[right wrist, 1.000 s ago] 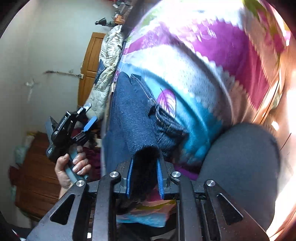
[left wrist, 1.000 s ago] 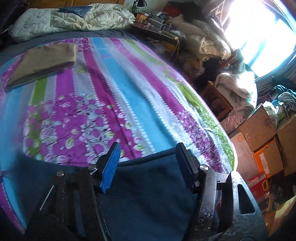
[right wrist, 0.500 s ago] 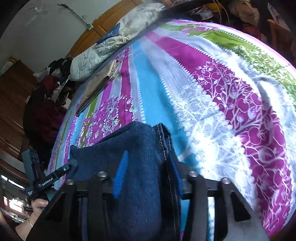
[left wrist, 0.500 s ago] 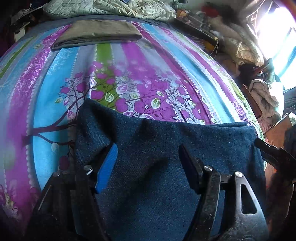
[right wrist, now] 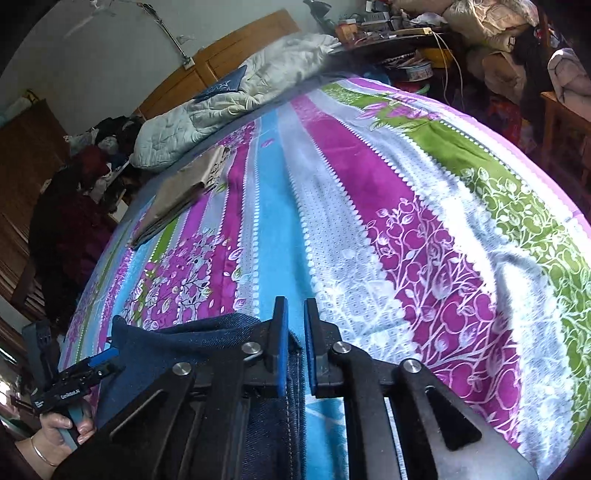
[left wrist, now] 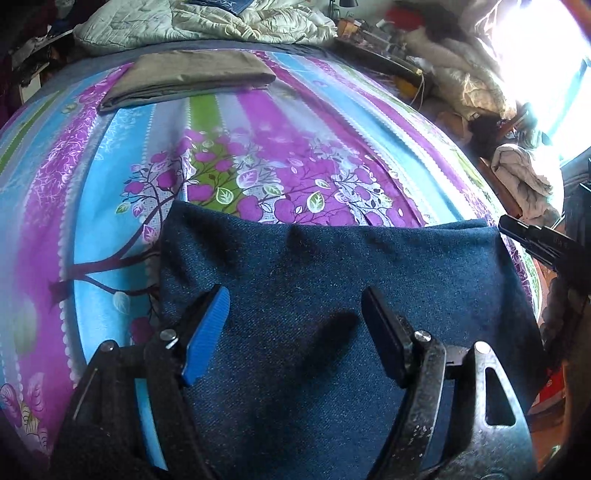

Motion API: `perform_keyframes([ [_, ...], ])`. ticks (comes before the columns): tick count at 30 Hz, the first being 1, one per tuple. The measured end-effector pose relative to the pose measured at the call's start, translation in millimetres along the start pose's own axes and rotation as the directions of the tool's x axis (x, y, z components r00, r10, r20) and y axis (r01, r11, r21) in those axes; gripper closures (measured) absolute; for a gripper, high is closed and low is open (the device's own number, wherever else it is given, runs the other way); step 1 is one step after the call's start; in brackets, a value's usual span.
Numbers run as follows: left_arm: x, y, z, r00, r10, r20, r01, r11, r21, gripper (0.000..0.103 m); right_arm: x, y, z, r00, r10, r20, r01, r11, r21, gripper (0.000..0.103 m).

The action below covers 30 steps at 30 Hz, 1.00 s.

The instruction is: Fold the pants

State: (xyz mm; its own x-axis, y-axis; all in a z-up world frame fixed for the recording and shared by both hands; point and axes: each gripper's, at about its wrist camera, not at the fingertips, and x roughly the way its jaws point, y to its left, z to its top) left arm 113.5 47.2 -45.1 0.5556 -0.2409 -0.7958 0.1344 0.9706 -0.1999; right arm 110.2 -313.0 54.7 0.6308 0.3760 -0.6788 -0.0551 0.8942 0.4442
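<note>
Pants [left wrist: 332,295] of dark blue denim lie spread across the lower centre of the left wrist view, on the striped floral bedspread [left wrist: 258,147] of the bed; their far edge runs straight across the middle of the frame. My left gripper [left wrist: 293,321] hangs over this cloth with its fingers [left wrist: 207,332] spread wide and nothing between them. At the right edge of the same view, the black tip of my right gripper [left wrist: 532,240] sits at the far right corner of the denim. In the right wrist view, my right gripper [right wrist: 293,343] has its fingers [right wrist: 280,347] narrowed, and a stitched seam edge of the pants [right wrist: 177,350] passes up between the blue pads; whether they press on the cloth I cannot tell. At lower left of that view, my left hand [right wrist: 62,432] grips the handle of the left gripper [right wrist: 103,362], which reaches over the denim. Folded tan cloth [left wrist: 192,74] rests on the bedspread at upper left, well apart from the pants, with a pale quilt [left wrist: 207,22] bunched behind it.
</note>
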Motion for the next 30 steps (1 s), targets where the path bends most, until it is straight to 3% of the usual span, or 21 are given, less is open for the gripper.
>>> perform_keyframes([
  [3, -10, 3, 6, 0.998, -0.046, 0.044, 0.047, 0.999, -0.022, 0.028, -20, 16, -12, 0.988, 0.156, -0.009, -0.156, 0.988, -0.017, 0.093],
  [4, -9, 5, 8, 0.998, -0.032, 0.054, 0.033, 0.999, -0.017, 0.028, -17, 27, -19, 0.987, 0.157, -0.029, -0.159, 0.985, -0.061, 0.093],
  [5, -5, 11, 12, 0.998, -0.014, 0.057, 0.016, 0.999, -0.029, 0.028, -6, 34, -26, 0.991, 0.121, -0.059, -0.127, 0.987, -0.101, 0.093],
  [6, 3, 22, 15, 0.998, -0.018, 0.055, 0.022, 0.998, -0.062, 0.028, 11, 37, -32, 0.993, 0.054, -0.105, -0.067, 0.99, -0.123, 0.103],
  [7, 15, 33, 18, 0.999, -0.035, 0.04, 0.039, 0.994, -0.099, 0.029, 29, 32, -36, 0.99, 0.015, -0.138, -0.032, 0.992, -0.122, 0.103],
  [9, 26, 39, 21, 0.998, -0.055, 0.034, 0.058, 0.993, -0.104, 0.028, 35, 26, -32, 0.995, -0.027, -0.092, 0.016, 0.992, -0.123, 0.103],
  [11, 31, 31, 30, 1.0, -0.018, 0.011, 0.018, 0.999, -0.038, 0.028, 28, 26, -22, 0.981, -0.188, -0.041, 0.182, 0.975, -0.126, 0.1],
  [12, 32, 28, 34, 1.0, -0.008, 0.002, 0.008, 1.0, -0.014, 0.028, 25, 25, -17, 0.975, -0.218, -0.034, 0.212, 0.969, -0.127, 0.094],
  [15, 23, 33, 53, 1.0, 0.009, -0.012, -0.01, 0.998, -0.067, 0.037, -23, 34, -21, 0.995, -0.097, 0.011, 0.098, 0.988, -0.118, 0.094],
  [17, 0, 33, 55, 0.997, -0.081, 0.012, 0.082, 0.993, -0.084, 0.037, -65, 53, -46, 0.999, -0.024, 0.022, 0.028, 0.981, -0.195, 0.094],
  [20, -48, 10, 27, 0.973, -0.23, 0.015, 0.229, 0.972, 0.044, 0.035, -108, 78, -102, 1.0, 0.027, 0.003, -0.024, 0.949, -0.315, 0.094],
  [23, -85, -10, -30, 0.933, -0.353, -0.071, 0.359, 0.922, 0.146, 0.036, -120, 85, -152, 0.999, 0.036, -0.041, -0.047, 0.94, -0.339, 0.094],
  [26, -94, -14, -86, 0.884, -0.44, -0.157, 0.458, 0.883, 0.103, 0.036, -102, 69, -185, 0.994, 0.036, -0.104, -0.064, 0.957, -0.281, 0.096],
  [27, -90, -13, -100, 0.878, -0.443, -0.184, 0.464, 0.881, 0.095, 0.035, -91, 62, -191, 0.992, 0.01, -0.124, -0.042, 0.965, -0.259, 0.103],
  [28, -83, -15, -119, 0.888, -0.413, -0.201, 0.441, 0.889, 0.122, 0.036, -86, 57, -194, 0.992, 0.009, -0.126, -0.039, 0.971, -0.237, 0.103],
  [30, -80, -17, -131, 0.917, -0.369, -0.15, 0.395, 0.891, 0.225, 0.041, -86, 56, -187, 0.99, 0.028, -0.14, -0.057, 0.977, -0.206, 0.103],
])
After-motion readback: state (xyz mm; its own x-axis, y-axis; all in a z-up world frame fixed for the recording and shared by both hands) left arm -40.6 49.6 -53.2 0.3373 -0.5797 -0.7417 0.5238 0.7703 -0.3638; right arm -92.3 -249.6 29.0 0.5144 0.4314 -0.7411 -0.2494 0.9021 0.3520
